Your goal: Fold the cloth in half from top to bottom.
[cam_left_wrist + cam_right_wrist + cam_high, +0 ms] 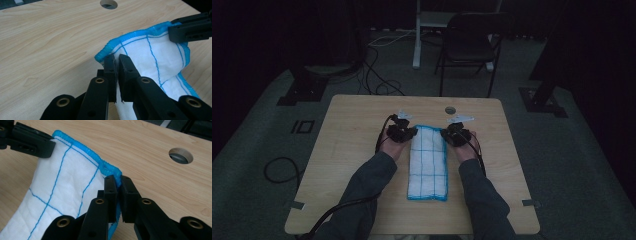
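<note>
Folded blue-checked towel [428, 162] on worktop [347, 150]: left gripper [115, 60] and right gripper [116, 181] each clamp a far corner, lifted slightly; next fold apparently remains undone.

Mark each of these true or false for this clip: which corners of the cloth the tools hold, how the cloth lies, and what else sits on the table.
1. The left tool is clamped on a corner of the white cloth. True.
2. The right tool hangs open above the cloth. False: its jaws are shut on the cloth's other far corner, at the blue hem.
3. The cloth is crumpled into a ball. False: it lies as a long folded strip, with its far end lifted off the table between the two tools.
4. The cloth has a blue edge and blue grid lines. True.
5. A round hole shows in the tabletop beyond the cloth. True.
6. A cup stands beside the cloth. False: no cup is in sight.
</note>
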